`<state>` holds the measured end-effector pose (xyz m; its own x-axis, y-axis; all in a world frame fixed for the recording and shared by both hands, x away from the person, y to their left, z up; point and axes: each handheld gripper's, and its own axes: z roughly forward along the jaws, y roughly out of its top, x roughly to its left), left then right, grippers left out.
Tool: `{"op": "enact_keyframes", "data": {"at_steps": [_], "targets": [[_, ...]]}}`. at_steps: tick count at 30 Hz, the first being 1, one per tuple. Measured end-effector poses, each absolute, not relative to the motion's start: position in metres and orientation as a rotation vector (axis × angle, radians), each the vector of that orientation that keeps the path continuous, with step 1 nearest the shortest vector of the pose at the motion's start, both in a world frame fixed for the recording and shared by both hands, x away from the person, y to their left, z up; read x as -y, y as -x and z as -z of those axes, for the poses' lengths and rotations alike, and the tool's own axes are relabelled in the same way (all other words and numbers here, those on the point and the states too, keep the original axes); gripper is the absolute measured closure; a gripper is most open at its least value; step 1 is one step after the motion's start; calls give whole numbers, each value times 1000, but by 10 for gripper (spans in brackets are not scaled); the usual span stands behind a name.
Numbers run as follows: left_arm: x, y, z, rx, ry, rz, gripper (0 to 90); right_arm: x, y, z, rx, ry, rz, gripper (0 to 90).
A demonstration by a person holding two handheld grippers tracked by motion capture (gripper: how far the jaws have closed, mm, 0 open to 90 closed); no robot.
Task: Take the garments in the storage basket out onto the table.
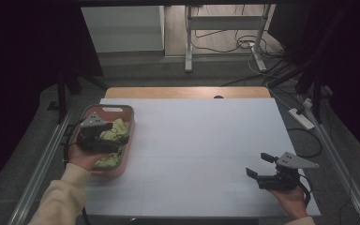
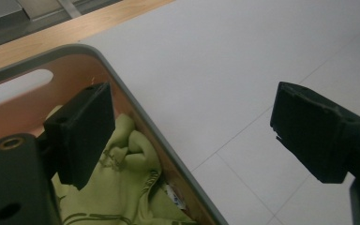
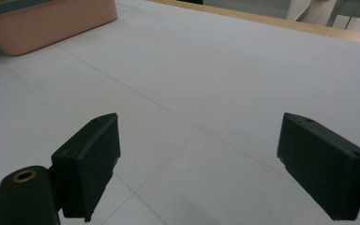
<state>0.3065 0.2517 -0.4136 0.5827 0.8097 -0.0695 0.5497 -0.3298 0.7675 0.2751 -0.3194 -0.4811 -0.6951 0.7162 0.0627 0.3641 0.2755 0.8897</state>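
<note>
The left gripper (image 1: 117,132) is hanging over the pink basket (image 1: 127,123) at the left side of the white counter (image 1: 201,140), with its jaws standing spread wide and gripping nothing. In the left gripper view, one jaw is sitting inside the basket, just above the crumpled green cloth (image 2: 131,187), while the other jaw is sitting outside, over bare counter (image 2: 206,70); the basket's grey-edged rim (image 2: 136,112) is running between the two jaws. Whether the inner jaw is touching the cloth cannot be told. The cloth is lying bunched in the basket, below and between the jaws, pressed against the near wall, and a small white tag is peeking out at its edge. In the high view the cloth (image 1: 115,129) is showing on both sides of the gripper's black body.

The right gripper (image 1: 258,164) is resting in the person's hand near the right front corner of the counter, well apart from the basket. Its jaws are also standing spread wide, with only white counter (image 3: 206,93) between them. In the right gripper view, the basket (image 3: 51,18) is lying far beyond the left jaw, at the upper left.
</note>
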Motion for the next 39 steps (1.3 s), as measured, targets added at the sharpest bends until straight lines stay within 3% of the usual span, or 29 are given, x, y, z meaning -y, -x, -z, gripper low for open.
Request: {"op": "enact_keyframes", "data": {"at_steps": [39], "targets": [[-291, -347, 436, -1282, -2080, -374, 162, 318, -276, 483, -2211, -980, -1370, 137]]}}
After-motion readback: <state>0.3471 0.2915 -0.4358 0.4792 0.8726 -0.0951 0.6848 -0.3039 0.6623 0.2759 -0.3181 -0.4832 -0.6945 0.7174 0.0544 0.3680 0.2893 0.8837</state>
